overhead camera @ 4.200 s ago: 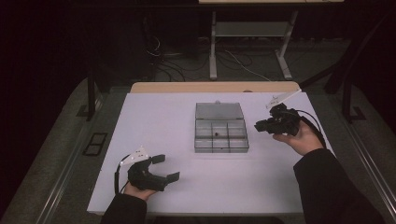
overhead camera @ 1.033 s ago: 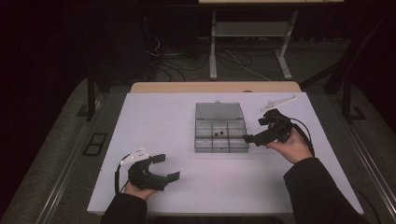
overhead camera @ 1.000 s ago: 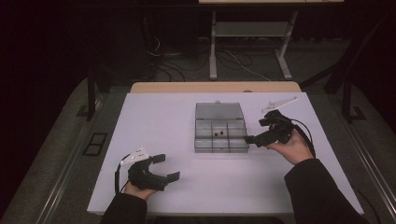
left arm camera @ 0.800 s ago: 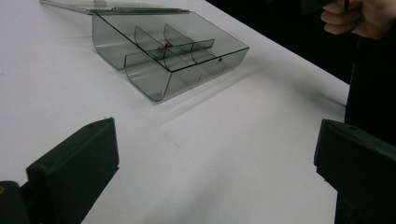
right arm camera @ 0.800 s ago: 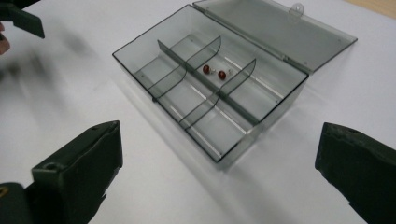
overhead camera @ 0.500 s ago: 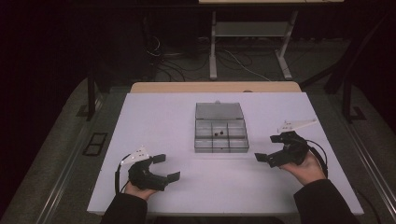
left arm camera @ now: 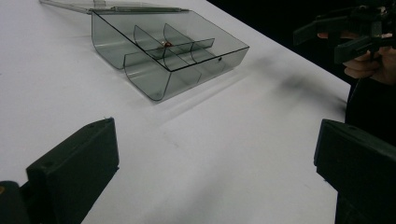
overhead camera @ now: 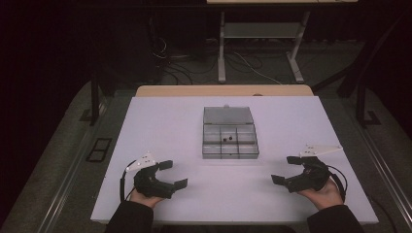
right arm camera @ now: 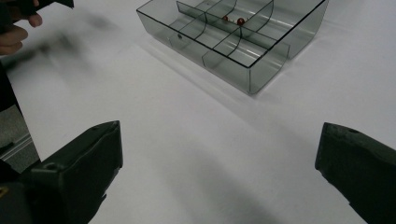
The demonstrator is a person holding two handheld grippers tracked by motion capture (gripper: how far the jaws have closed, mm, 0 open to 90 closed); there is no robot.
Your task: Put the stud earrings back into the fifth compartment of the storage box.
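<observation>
High view: clear box [overhead camera: 230, 140] sits mid-table [overhead camera: 160, 126], lid laid flat behind it on the far side. Two small dark-red beads [overhead camera: 227, 139] lie in the middle compartment of the box's centre row. Left gripper [overhead camera: 173, 174] rests at the near left edge, jaws wide, holding nothing; box lies ahead and to its right. Right gripper [overhead camera: 286, 170] rests at the near right edge, jaws wide, empty; box lies ahead and to its left. Both stand well apart from the box, at about equal reach; neither is plainly nearer. Box's long axis, lid included, runs away from the person.

Left gripper view: own jaws spread at both lower corners, bare table between. Box [left arm camera: 168, 49] up and left of centre, one corner turned toward the camera. One bead [left arm camera: 165, 44] shows behind a divider. Right gripper [left arm camera: 343, 35] at upper right.

Right gripper view: own jaws spread, nothing between. Box [right arm camera: 233, 32] up and right of centre, near corner toward the camera. Both beads [right arm camera: 233, 20] lie side by side against a divider. A hand [right arm camera: 16, 25] at upper left.

Judgement: either gripper must travel forward and inward, then come down over the middle cell.
</observation>
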